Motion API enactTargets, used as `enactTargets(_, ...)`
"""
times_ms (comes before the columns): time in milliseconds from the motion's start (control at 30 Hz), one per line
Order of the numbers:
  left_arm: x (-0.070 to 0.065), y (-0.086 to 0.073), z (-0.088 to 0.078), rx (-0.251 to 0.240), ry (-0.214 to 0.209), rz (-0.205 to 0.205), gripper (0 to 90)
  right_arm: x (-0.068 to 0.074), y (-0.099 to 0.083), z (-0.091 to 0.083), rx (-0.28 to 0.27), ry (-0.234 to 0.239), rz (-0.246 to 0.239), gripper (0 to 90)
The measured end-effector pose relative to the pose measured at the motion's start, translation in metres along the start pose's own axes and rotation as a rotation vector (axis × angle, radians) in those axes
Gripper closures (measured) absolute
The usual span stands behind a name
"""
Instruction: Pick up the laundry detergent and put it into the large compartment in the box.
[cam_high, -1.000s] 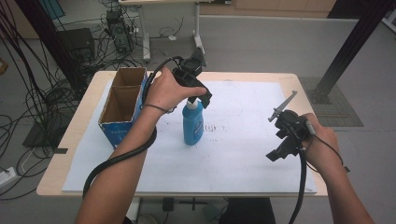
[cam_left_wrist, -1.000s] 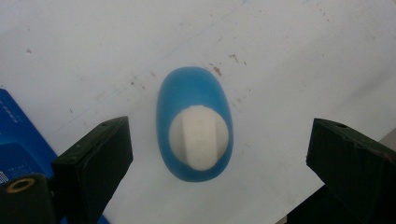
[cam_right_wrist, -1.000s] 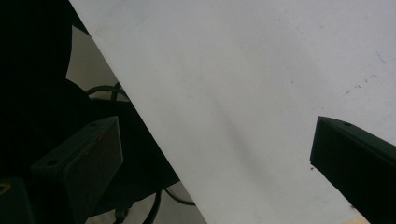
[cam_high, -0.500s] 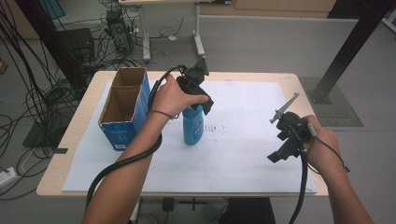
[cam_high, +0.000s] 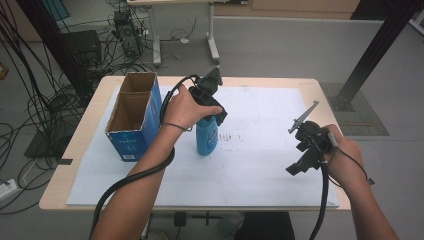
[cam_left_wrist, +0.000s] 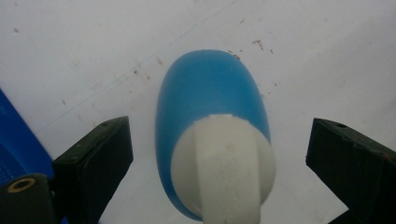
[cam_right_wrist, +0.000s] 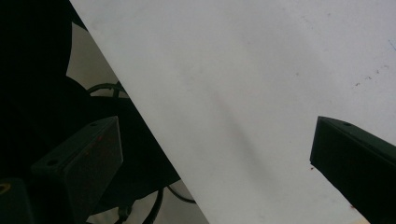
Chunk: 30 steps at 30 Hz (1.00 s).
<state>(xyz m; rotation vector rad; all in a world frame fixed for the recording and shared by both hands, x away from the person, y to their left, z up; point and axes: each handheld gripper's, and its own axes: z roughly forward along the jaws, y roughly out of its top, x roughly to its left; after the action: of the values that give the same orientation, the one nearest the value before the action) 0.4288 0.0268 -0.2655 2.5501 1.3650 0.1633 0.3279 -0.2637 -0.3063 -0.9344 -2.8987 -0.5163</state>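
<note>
Nearby, just to the left of the blue bottle (cam_high: 206, 137), a blue cardboard box (cam_high: 134, 116) stands on the white paper sheet (cam_high: 240, 165) that covers the wooden table (cam_high: 90, 125). The box is open at the top and split into two compartments (both look empty from the high view). Nothing lies between the box and the bottle, and the two stand close together but apart.

The bottle stands upright near the middle-left of the sheet, its white cap (cam_left_wrist: 223, 163) under the person's left hand (cam_high: 186, 106). The left gripper (cam_high: 212, 107) hangs directly over it. Seen in the left gripper view, the jaws are spread wide, one on each side of the cap, with clear gaps to it; neither jaw touches the bottle (cam_left_wrist: 210, 93). A sliver of the blue box (cam_left_wrist: 18, 140) shows at that view's left edge.

Well apart, toward the sheet's right edge, the right hand (cam_high: 345, 155) holds the right gripper (cam_high: 302, 152) above bare paper. The right gripper view shows its jaws wide apart with nothing between them, the sheet's edge (cam_right_wrist: 140, 116) running diagonally and dark floor with cables (cam_right_wrist: 107, 88) beyond.
</note>
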Motion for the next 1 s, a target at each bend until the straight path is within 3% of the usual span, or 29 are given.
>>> enactTargets(567, 0.004, -0.003, 0.023, 0.017, -0.024, -0.017, 7.7, -0.002, -0.001, 0.005, 0.011, 0.005, 0.004, 2.1)
enactTargets(1000, 0.006, -0.003, 0.026, 0.018, -0.030, -0.025, 7.7, -0.003, 0.001, 0.007, 0.014, 0.005, 0.004, 2.0)
